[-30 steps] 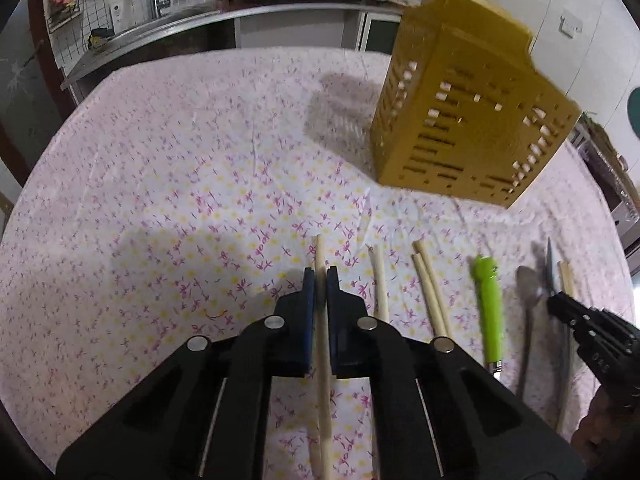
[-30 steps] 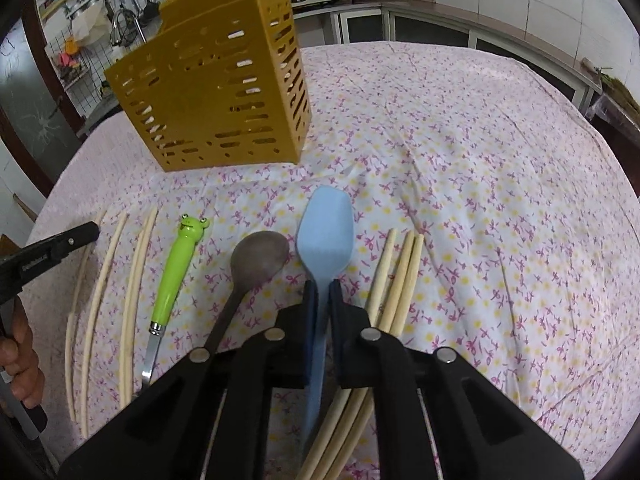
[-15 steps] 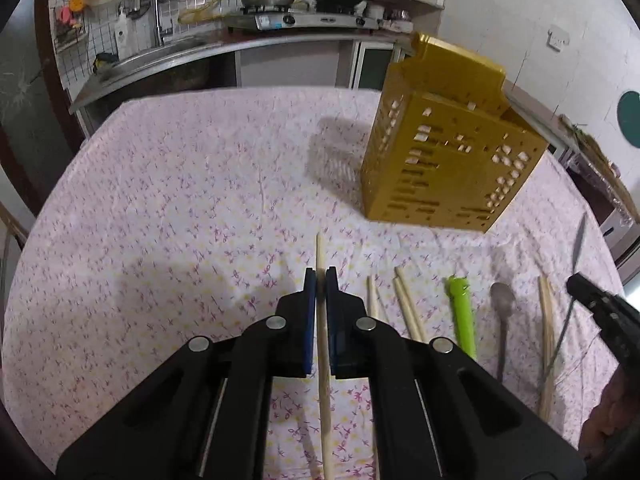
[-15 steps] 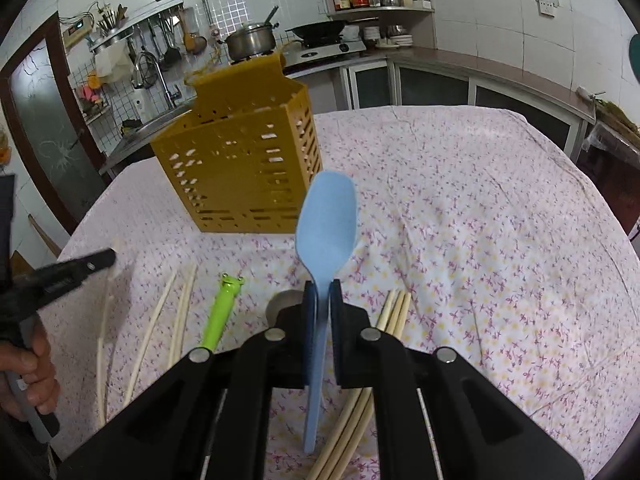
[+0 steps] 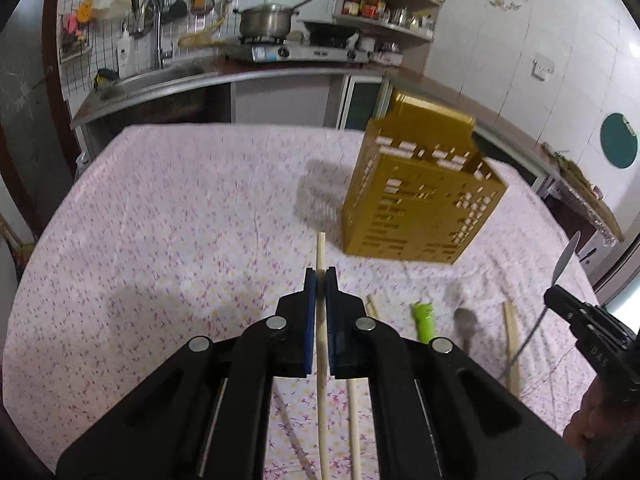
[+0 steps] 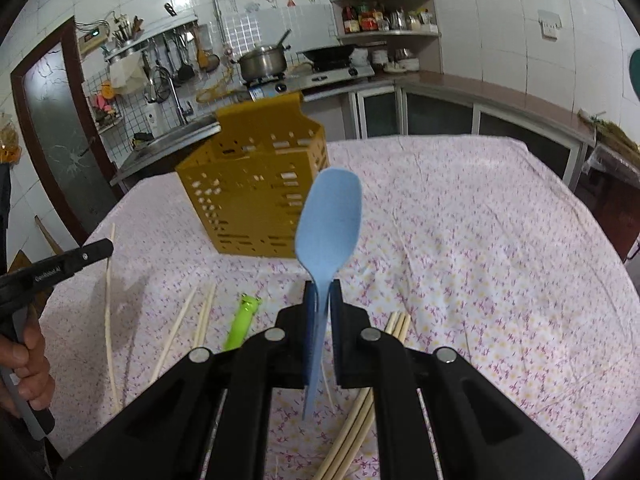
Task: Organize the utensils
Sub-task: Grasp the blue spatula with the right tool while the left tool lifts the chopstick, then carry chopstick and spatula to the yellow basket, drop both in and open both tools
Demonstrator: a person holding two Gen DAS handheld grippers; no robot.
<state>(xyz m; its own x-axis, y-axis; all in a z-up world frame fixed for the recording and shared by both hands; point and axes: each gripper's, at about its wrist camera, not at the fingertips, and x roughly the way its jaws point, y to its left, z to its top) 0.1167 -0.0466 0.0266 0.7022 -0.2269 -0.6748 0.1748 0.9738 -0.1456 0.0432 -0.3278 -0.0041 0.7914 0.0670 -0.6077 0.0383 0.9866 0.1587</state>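
My left gripper is shut on a pale wooden chopstick, held off the flowered cloth and pointing toward the yellow slotted utensil holder. My right gripper is shut on the handle of a light blue spoon, whose bowl stands up in front of the yellow holder. In the right wrist view the left gripper shows at the left with its chopstick. In the left wrist view the right gripper shows at the right.
On the cloth lie a green frog-handled utensil, a metal spoon, loose chopsticks and a bundle of chopsticks. A kitchen counter with a sink and stove runs behind the table.
Both grippers have risen from the cloth, lifting the chopstick and the blue spoon into the air. Both views have tilted up, showing more of the kitchen.
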